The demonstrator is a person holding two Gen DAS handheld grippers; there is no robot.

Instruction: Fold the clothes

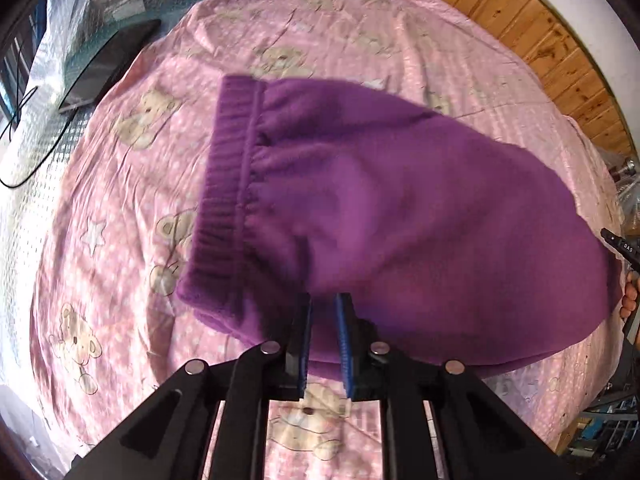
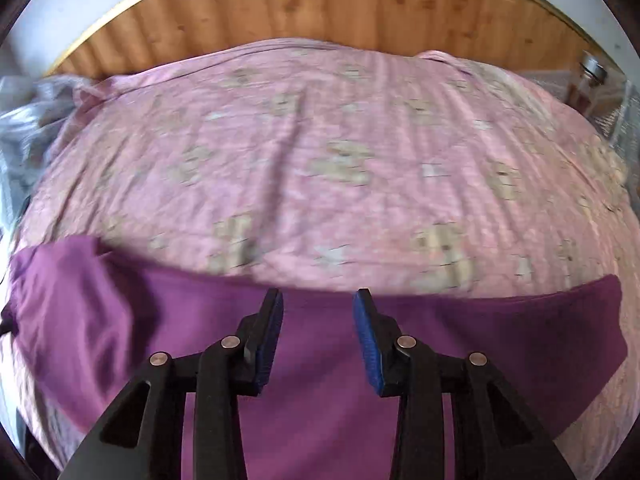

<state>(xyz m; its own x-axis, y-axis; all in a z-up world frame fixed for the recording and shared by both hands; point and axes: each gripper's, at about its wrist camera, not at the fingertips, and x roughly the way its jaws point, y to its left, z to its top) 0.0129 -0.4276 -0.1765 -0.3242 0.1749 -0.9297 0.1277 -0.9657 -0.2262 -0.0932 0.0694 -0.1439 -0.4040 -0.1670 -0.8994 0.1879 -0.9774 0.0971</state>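
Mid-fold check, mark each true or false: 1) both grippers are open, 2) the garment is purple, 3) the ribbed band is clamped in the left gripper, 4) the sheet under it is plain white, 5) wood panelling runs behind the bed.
1) Both grippers are open. True: the left gripper and the right gripper each show a gap between the pads, with nothing pinched.
2) The garment is purple. True: the purple garment lies on the bed.
3) The ribbed band is clamped in the left gripper. False: the ribbed band lies free, away from the fingers.
4) The sheet is plain white. False: the bedsheet is pink with teddy bears and stars.
5) Wood panelling runs behind the bed. True: wood panelling.
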